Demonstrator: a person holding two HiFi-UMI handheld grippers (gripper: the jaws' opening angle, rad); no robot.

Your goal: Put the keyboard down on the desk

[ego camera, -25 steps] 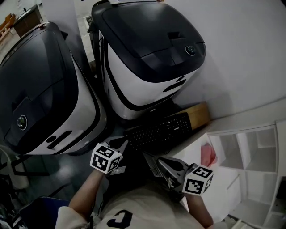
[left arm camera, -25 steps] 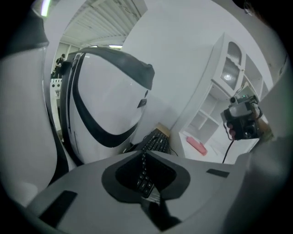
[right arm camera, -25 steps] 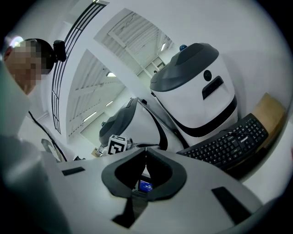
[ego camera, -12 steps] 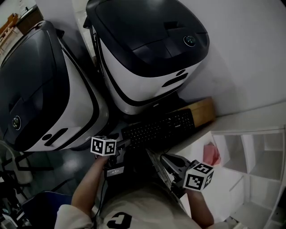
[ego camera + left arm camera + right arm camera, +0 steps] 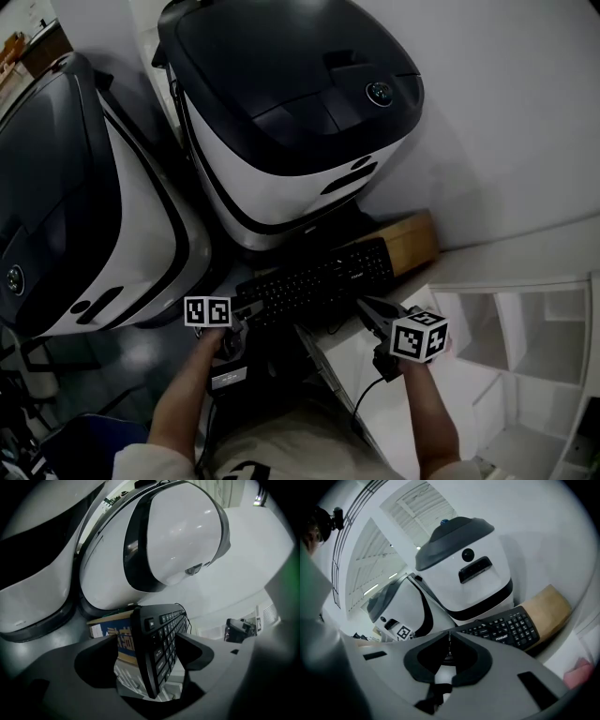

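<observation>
So it's pretty cramped in here. Two big black-and-white machines, one on the left (image 5: 84, 206) and one further back (image 5: 281, 112), are crowding the spot. The white worktop (image 5: 506, 258) is running off to the right along a bare wall, which is about the only open room showing. Under its near edge a white shelf unit (image 5: 525, 347) is sitting with open compartments.

The black keyboard (image 5: 314, 279) is lying keys up, squeezed in at the foot of the back machine, right by the worktop's left edge. Its right end is lying over a brown cardboard box (image 5: 412, 242). I can't tell what's carrying the rest of it.

The left tool (image 5: 150, 656) is sitting at the keyboard's left end with that end between its jaws. The jaws have just been opening and are standing wide apart, with a gap showing on the left side, so it isn't clamping anything.

The right tool (image 5: 449, 639) is hanging just on the near side of the keyboard, toward its right half and over the worktop's left edge. Its jaws are pressed together with nothing between them, and it isn't touching the keys.
</observation>
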